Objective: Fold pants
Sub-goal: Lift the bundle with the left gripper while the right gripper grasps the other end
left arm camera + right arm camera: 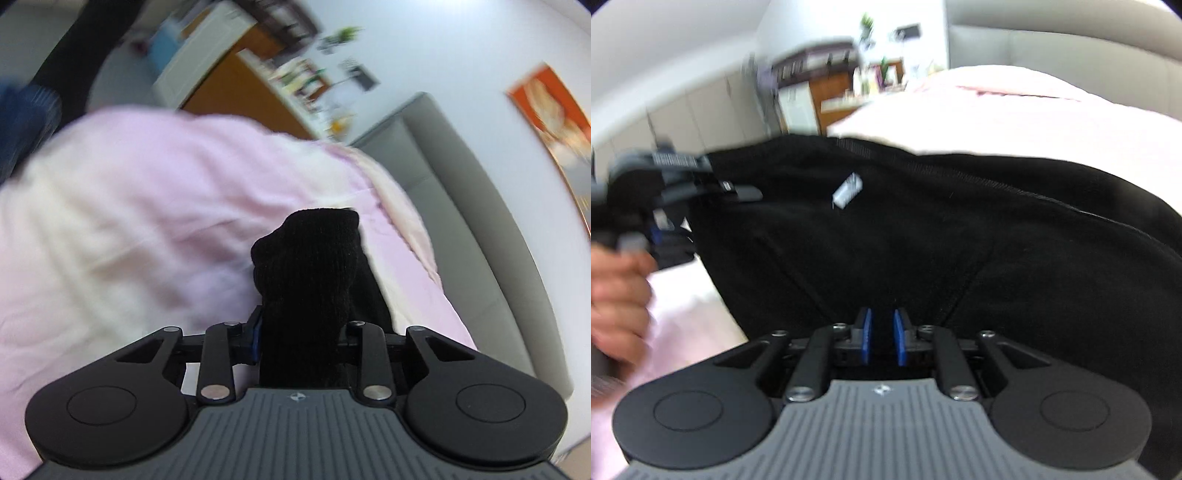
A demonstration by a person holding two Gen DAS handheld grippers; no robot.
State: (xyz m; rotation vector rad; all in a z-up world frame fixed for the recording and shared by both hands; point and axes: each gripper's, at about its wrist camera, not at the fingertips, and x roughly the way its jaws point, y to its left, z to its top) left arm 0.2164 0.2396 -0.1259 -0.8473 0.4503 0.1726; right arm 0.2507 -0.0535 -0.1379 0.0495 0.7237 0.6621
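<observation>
The black pants hang stretched above a pink bedsheet, with a small white label on the inside near the waistband. My right gripper is shut on a fold of the black fabric between its blue pads. My left gripper is shut on a bunched piece of the pants, which covers its fingers; it also shows at the far left of the right wrist view, held by a hand. Both views are blurred by motion.
The pink sheet covers a bed with a grey padded headboard. A wooden cabinet with shelves and white doors stand behind. An orange picture hangs on the wall.
</observation>
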